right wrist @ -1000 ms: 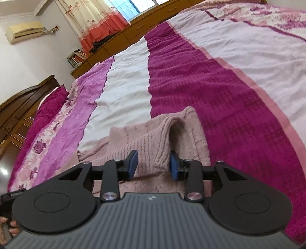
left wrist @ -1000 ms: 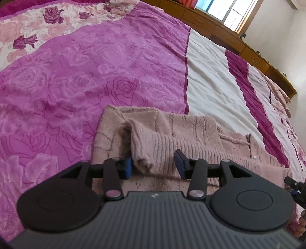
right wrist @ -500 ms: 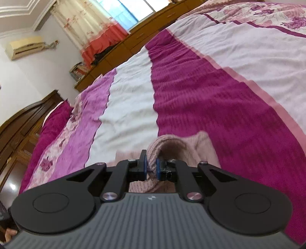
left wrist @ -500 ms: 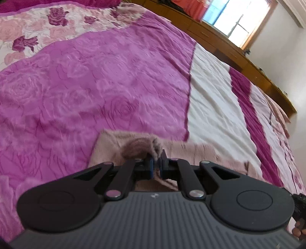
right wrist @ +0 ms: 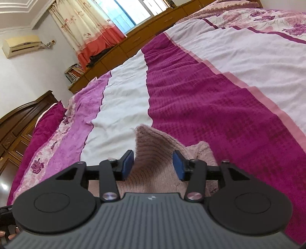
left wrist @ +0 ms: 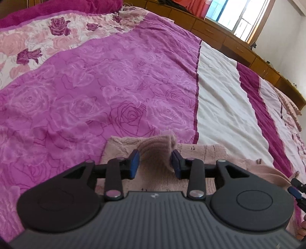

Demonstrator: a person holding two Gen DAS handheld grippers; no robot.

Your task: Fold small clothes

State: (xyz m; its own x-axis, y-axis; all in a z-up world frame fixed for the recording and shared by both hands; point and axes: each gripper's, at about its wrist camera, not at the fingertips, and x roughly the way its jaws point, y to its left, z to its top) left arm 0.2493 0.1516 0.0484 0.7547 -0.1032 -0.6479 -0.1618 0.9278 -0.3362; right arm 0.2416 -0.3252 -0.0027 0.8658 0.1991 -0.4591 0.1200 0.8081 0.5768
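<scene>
Both claws stand part-open with pink knit between their pads, having just been opening after a tight pinch; the left gripper (left wrist: 154, 163) has a raised fold of the sweater (left wrist: 202, 153) standing up in its gap, the blue pads (left wrist: 135, 160) close on either side, the left one just brushing the fold's edge as far as can be told, with no squeeze on the cloth; the right gripper (right wrist: 152, 164) is the wider of the two, a peaked ridge of the same sweater (right wrist: 153, 149) rising between its pads (right wrist: 127, 162), which stand clear of the knit or barely graze it.

Largest of all is the bed cover (left wrist: 118, 80), striped along its length in rose-printed magenta, white and deep plum, with a pale floral band at the far side; the right wrist view shows its waffle-textured plum stripe (right wrist: 210, 107) running away from the claw. Beyond the bed runs a long wooden cabinet (left wrist: 220, 32) under a bright window (left wrist: 239, 17); a cream and coral curtain (right wrist: 91, 32) hangs beside it, a wall air conditioner (right wrist: 21, 45) off to the left, a dark carved headboard (right wrist: 24, 115) lower down.

The sweater lies flat on the cover right at the near edge, spread between the two claws, straddling the magenta and white stripes; at the right edge of the left wrist view the other claw's blue tip (left wrist: 295, 191) shows beside the knit.
</scene>
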